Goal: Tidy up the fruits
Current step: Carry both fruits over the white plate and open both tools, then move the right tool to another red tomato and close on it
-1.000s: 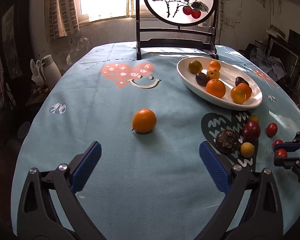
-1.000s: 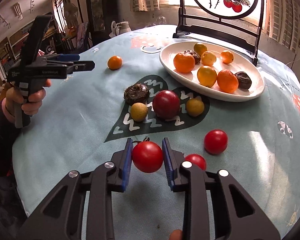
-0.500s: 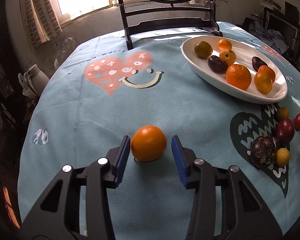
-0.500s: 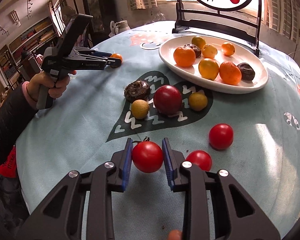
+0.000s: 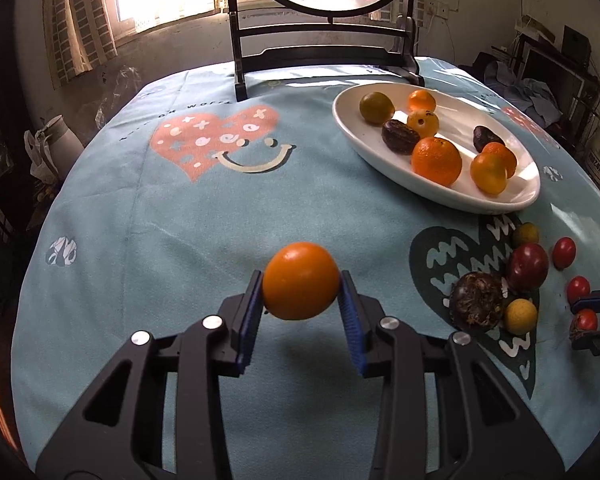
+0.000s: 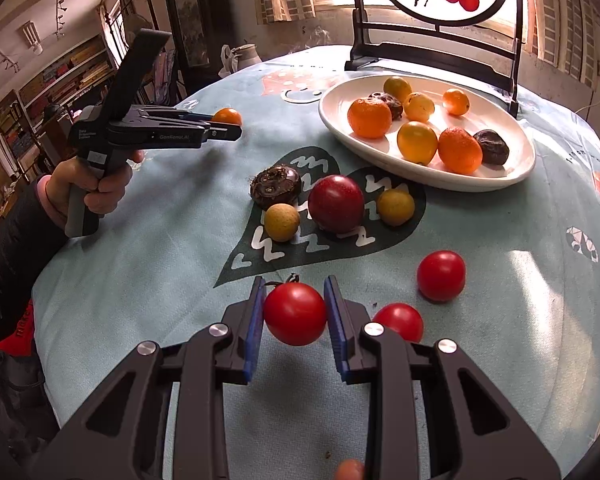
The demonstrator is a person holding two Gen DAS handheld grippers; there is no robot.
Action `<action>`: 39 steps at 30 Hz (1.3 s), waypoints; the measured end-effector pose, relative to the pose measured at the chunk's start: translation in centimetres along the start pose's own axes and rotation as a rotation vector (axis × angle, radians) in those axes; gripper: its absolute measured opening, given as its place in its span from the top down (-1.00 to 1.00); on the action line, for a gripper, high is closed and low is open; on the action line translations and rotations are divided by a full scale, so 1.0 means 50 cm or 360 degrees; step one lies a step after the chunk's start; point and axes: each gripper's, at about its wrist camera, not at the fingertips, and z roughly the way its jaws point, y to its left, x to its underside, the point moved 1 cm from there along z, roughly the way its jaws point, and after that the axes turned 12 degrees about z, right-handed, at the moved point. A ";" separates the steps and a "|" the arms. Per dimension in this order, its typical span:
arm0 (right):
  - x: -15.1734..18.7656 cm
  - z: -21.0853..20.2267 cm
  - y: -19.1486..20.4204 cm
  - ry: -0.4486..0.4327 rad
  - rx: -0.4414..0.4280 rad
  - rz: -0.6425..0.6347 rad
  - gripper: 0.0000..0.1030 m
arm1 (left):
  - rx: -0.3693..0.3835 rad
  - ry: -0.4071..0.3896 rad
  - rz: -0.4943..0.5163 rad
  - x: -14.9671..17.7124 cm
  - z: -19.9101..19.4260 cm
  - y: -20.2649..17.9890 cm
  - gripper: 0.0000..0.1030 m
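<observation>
My left gripper [image 5: 301, 300] clamps the orange [image 5: 301, 280]; my right gripper [image 6: 295, 314] clamps a tomato [image 6: 295, 313], seemingly lifted. Smooth, round skins may slip toward the white dish [image 5: 384, 152] ahead.

Right tongs [image 6: 295, 314] are clamped on a red tomato [image 6: 295, 313], blue pads pressing either side, with two more tomatoes [image 6: 441, 275] lying just right of it on the blue-clothed bench [image 6: 148, 264]. Over on the left, the left tongs [image 6: 224, 130] grip a small orange [image 6: 227, 115], held in a hand [image 6: 90, 188]. Up ahead a dark red plum [image 6: 336, 203] sits between two yellowish fruits on the dark heart print, and the white oval dish [image 6: 512, 168] carries oranges and dark fruit.
</observation>
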 end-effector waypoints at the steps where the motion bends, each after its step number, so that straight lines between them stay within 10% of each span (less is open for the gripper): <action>1: 0.000 0.000 -0.001 -0.0002 -0.0006 0.0001 0.42 | 0.0020 -0.0021 0.0019 -0.003 -0.010 -0.015 0.27; 17: -0.190 -0.025 -0.127 -0.0497 0.0153 0.0343 0.42 | 0.0187 -0.0219 -0.0022 -0.223 0.023 -0.131 0.27; 27: -0.267 0.069 -0.189 -0.0416 0.0229 0.0403 0.41 | 0.0104 -0.0085 -0.0165 -0.269 0.138 -0.090 0.24; 32: -0.266 0.055 -0.170 -0.0425 0.0218 0.0364 -0.24 | 0.0034 -0.0168 -0.0156 -0.264 0.103 -0.092 -0.59; 39: -0.239 0.004 -0.132 -0.0480 0.0241 0.0281 -0.24 | -0.0020 -0.0225 -0.0180 -0.240 0.030 -0.097 -0.89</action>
